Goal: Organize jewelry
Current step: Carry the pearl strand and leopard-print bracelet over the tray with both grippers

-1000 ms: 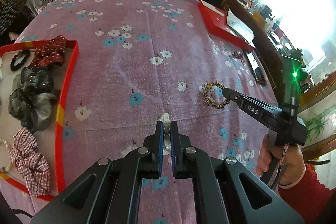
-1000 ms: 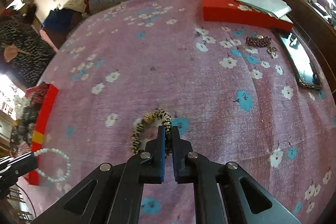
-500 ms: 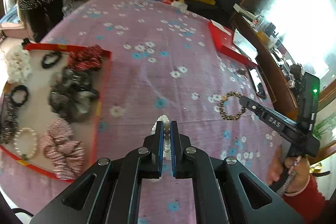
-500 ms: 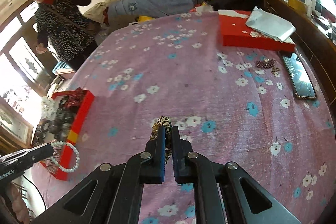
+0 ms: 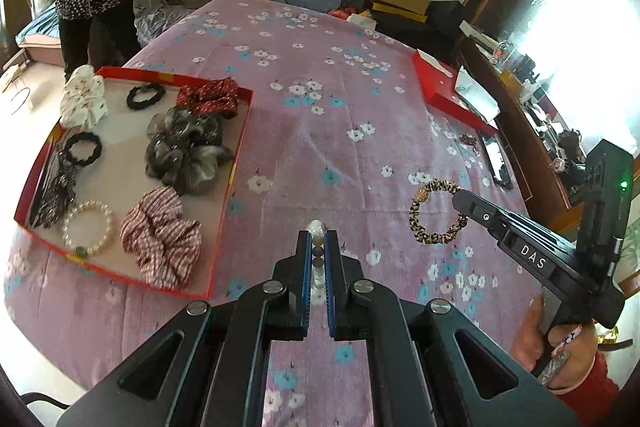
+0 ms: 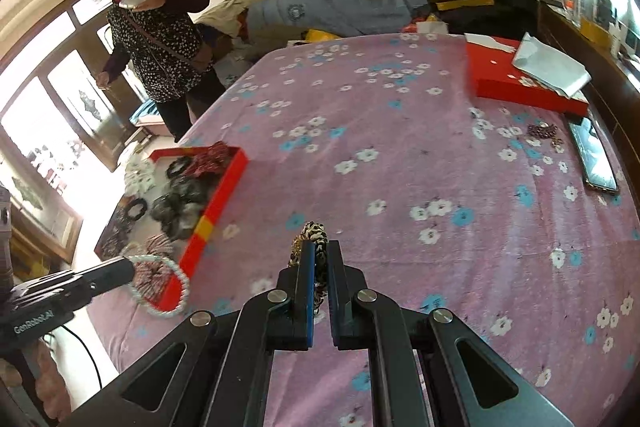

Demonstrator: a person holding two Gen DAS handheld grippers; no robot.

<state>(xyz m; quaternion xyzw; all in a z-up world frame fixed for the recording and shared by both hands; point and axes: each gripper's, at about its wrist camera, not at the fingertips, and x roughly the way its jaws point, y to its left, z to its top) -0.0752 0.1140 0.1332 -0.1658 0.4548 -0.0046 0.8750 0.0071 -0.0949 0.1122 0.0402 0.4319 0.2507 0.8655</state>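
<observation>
Reading "DAS" along its side, the right tongs pinch a leopard-print bracelet above the flowered pink bed, angled downward in a red-sleeved hand. Lettered "GenRobot.AI", the left tongs are clenched on a pearl bracelet, held over the corner of the red tray of scrunchies.

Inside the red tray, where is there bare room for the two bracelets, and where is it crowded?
Bare floor lies between the black hair tie, grey scrunchie and pearl bracelet in the red tray. The tray's back edge and its side nearer the bedspread's middle are crowded with scrunchies.
</observation>
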